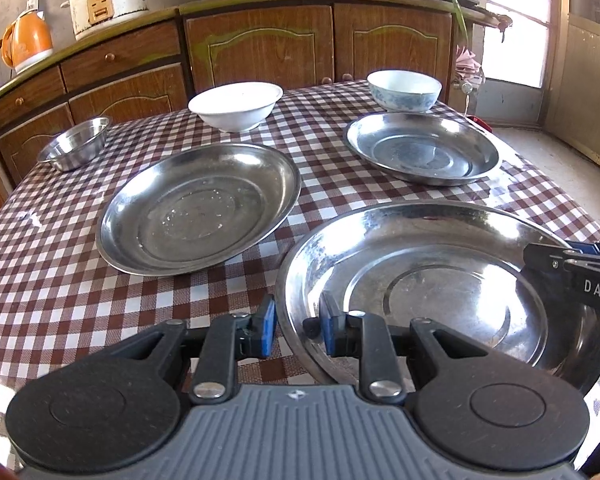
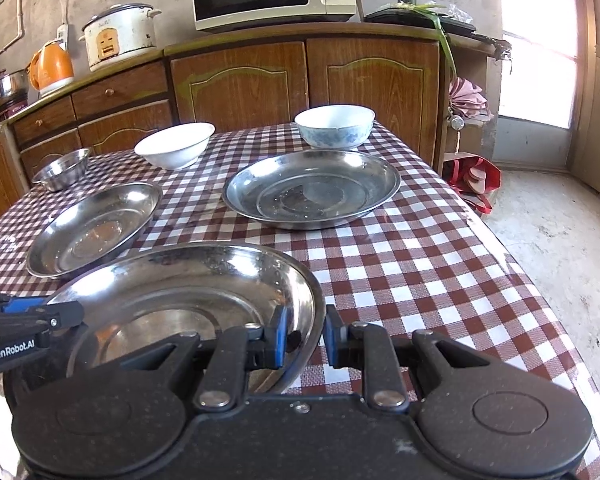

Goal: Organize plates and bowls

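A large steel plate is nearest to me over the checked tablecloth, held at its rim from both sides. My left gripper is shut on its left rim, one blue pad inside and one outside. My right gripper is shut on the right rim in the same way. Each gripper's tip shows in the other's view, the right gripper and the left gripper. Whether the plate rests on the cloth I cannot tell.
Two more steel plates lie further back. Behind them stand a white bowl, a blue-patterned bowl and a small steel bowl. A wooden cabinet with a microwave, a rice cooker and a kettle stands beyond the table.
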